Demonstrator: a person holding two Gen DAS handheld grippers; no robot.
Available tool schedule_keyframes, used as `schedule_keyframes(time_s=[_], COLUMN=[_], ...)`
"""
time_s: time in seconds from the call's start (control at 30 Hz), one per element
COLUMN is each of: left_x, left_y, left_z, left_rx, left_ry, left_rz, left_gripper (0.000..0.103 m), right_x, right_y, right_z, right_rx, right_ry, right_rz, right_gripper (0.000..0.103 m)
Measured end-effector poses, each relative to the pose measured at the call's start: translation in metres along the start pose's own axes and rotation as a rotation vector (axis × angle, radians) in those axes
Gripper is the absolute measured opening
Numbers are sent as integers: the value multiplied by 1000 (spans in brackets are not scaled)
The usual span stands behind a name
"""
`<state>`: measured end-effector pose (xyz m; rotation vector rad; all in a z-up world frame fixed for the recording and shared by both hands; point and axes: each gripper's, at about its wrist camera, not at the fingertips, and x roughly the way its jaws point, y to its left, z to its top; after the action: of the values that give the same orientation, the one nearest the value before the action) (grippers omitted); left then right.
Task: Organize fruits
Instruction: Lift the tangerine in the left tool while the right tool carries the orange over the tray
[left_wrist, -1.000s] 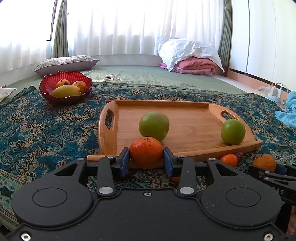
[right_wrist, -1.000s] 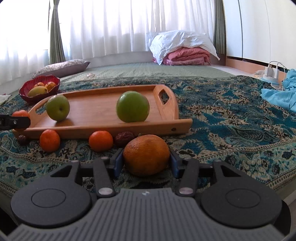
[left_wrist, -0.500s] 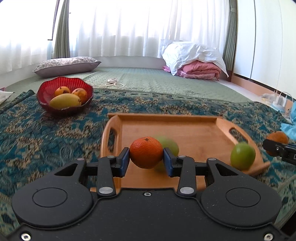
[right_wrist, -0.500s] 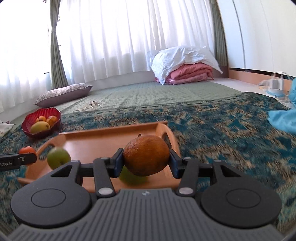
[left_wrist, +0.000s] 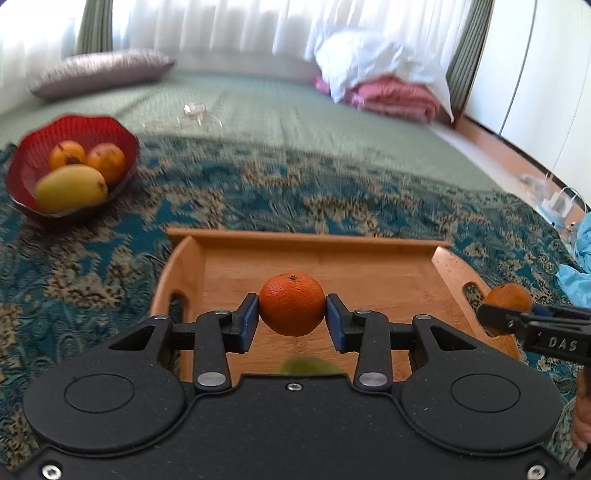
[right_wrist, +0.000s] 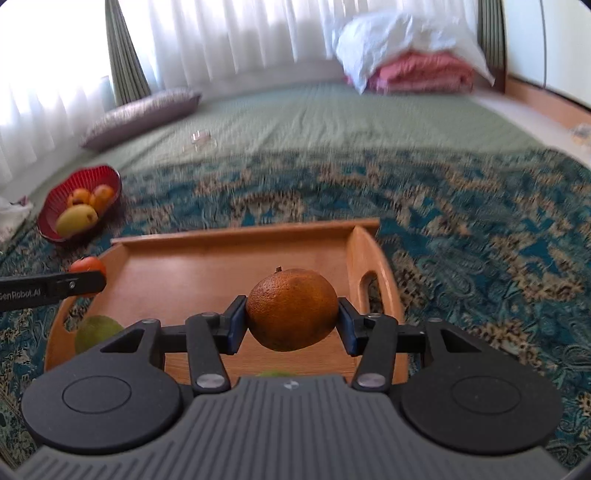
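My left gripper (left_wrist: 291, 319) is shut on a small bright orange (left_wrist: 291, 303), held above the wooden tray (left_wrist: 332, 266). My right gripper (right_wrist: 291, 321) is shut on a larger brownish orange (right_wrist: 291, 308) above the same tray (right_wrist: 184, 277), near its right handle. A green apple (right_wrist: 96, 332) lies at the tray's near left; another green apple (left_wrist: 308, 366) peeks out just under my left gripper. The right gripper and its orange (left_wrist: 508, 297) show at the right of the left wrist view; the left gripper's orange (right_wrist: 88, 266) shows at the left of the right wrist view.
A red bowl (left_wrist: 26, 166) holding a mango and two orange fruits stands far left on the patterned teal cloth (left_wrist: 258, 195). Beyond lie a green mat, a grey pillow (left_wrist: 99, 68) and stacked bedding (left_wrist: 388, 85). Blue cloth (left_wrist: 576, 273) lies at the right.
Both grippers have risen and moved forward over the tray with their oranges. The view now looks down into the tray, and the apples have slid toward the bottom edge of view.
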<state>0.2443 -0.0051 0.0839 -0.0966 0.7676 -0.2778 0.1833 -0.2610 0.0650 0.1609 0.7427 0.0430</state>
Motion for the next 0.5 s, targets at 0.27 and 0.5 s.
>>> schedule_keyframes(time_s=[0.27,0.5], left_x=[37,42], left_y=[-8,-12], left_z=[2,-2], left_rx=[36,64], left_ry=[82,92], left_rz=[29,33], left_gripper=[37,37], right_x=[30,37], right_y=[0,8], right_z=[-2,-4], right_rx=[12,-7], right_ry=[94,110], right_rz=[-2,-6], right_gripper=[54,54])
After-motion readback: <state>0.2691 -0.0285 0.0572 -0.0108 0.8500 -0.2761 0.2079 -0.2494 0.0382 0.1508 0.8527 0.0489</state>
